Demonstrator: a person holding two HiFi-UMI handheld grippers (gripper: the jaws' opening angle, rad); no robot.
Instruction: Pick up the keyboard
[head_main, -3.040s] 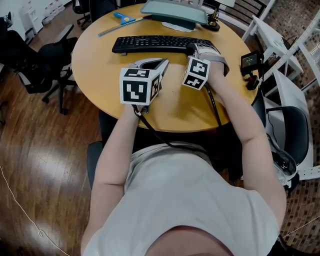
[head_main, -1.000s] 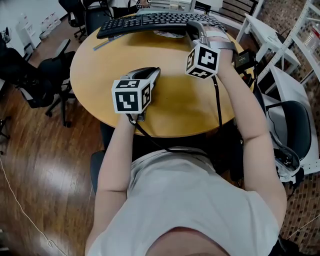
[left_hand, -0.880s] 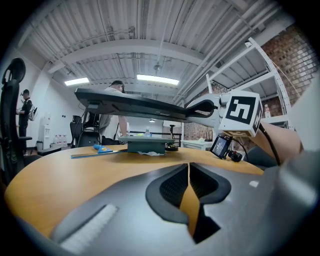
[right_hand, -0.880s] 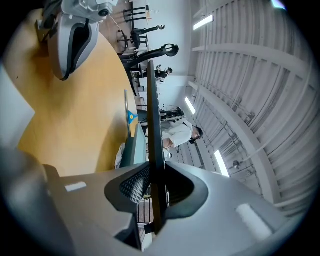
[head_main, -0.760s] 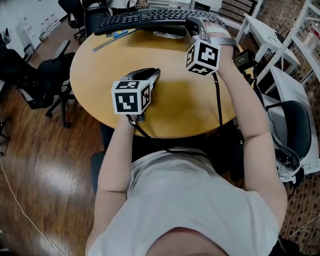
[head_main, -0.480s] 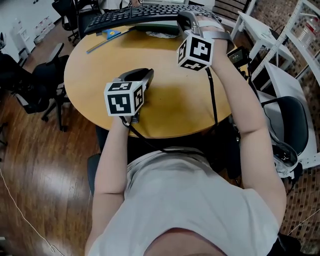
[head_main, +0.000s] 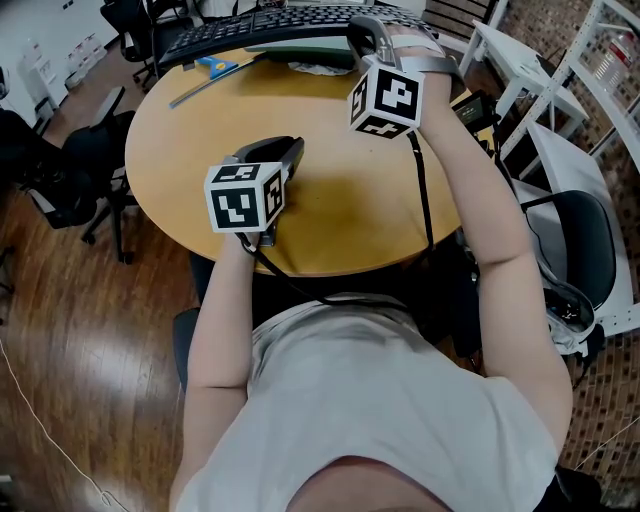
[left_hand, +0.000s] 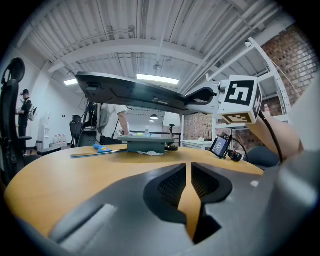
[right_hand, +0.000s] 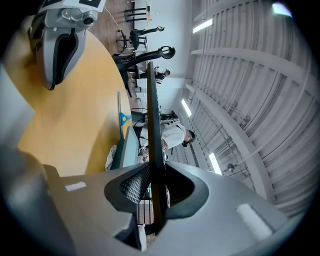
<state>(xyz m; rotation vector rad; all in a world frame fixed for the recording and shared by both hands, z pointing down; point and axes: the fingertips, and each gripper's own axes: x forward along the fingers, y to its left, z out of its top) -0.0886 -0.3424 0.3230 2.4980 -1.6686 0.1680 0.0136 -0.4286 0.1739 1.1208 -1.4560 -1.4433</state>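
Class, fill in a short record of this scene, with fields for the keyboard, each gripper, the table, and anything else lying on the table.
Keyboard: black, held clear of the table
Right gripper: shut on the keyboard's edge, toward its right end
Left gripper: shut, nothing in it, low over the table
Table: round, wooden
Also on table: blue tool, grey stand base

One keyboard (head_main: 250, 25), two grippers (head_main: 288, 150) (head_main: 366, 30), one table (head_main: 340, 215).

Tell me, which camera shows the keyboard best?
The left gripper view: the whole keyboard, underside showing, above the table, one end in the right gripper. The head view cuts it off on top. The right gripper view sees only its thin edge.
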